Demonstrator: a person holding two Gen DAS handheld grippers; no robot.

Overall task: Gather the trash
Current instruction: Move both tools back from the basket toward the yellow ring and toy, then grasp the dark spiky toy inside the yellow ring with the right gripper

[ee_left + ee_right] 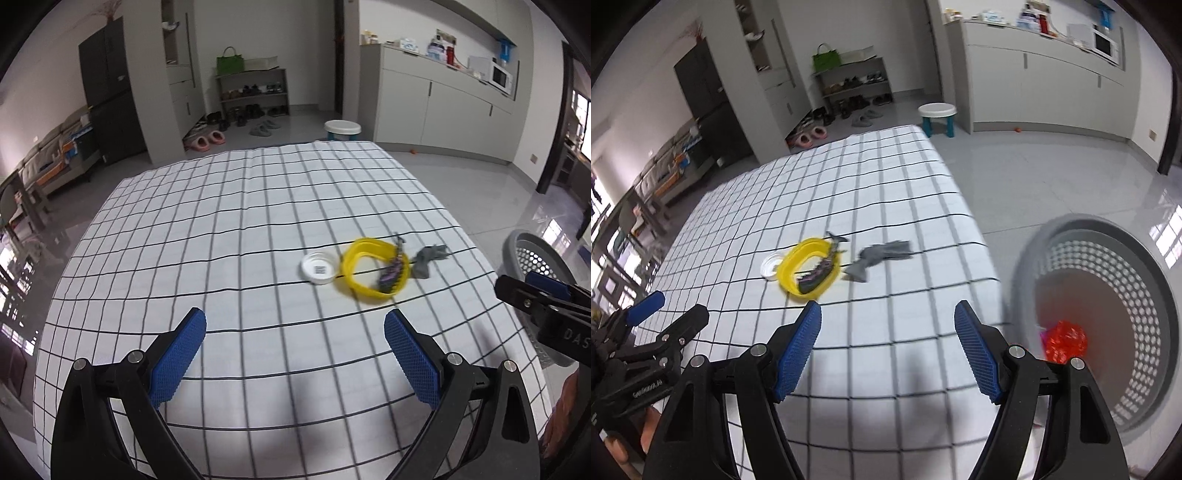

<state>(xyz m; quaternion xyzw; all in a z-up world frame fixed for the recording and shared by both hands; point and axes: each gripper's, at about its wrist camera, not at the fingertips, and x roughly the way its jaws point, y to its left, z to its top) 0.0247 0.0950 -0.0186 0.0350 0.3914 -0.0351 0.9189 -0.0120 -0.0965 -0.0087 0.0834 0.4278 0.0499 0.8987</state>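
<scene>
Trash lies on the checked tablecloth [240, 221]: a white round lid [318, 267], a yellow plastic ring [364, 267] with a dark purple wrapper [389, 275] on it, and a grey crumpled scrap [428, 260]. They also show in the right wrist view: the lid [769, 266], the ring [798, 269], the wrapper [816, 277] and the scrap [879, 256]. My left gripper [295, 328] is open and empty, short of the trash. My right gripper [888, 321] is open and empty over the table's right part. A grey perforated basket [1126, 295] on the floor holds a red crumpled piece [1065, 341].
The basket [532, 258] stands beside the table's right edge. A small white stool [937, 110] stands past the far corner. A shoe rack [253, 90], cabinets [443, 110] and a sofa [48, 158] line the room.
</scene>
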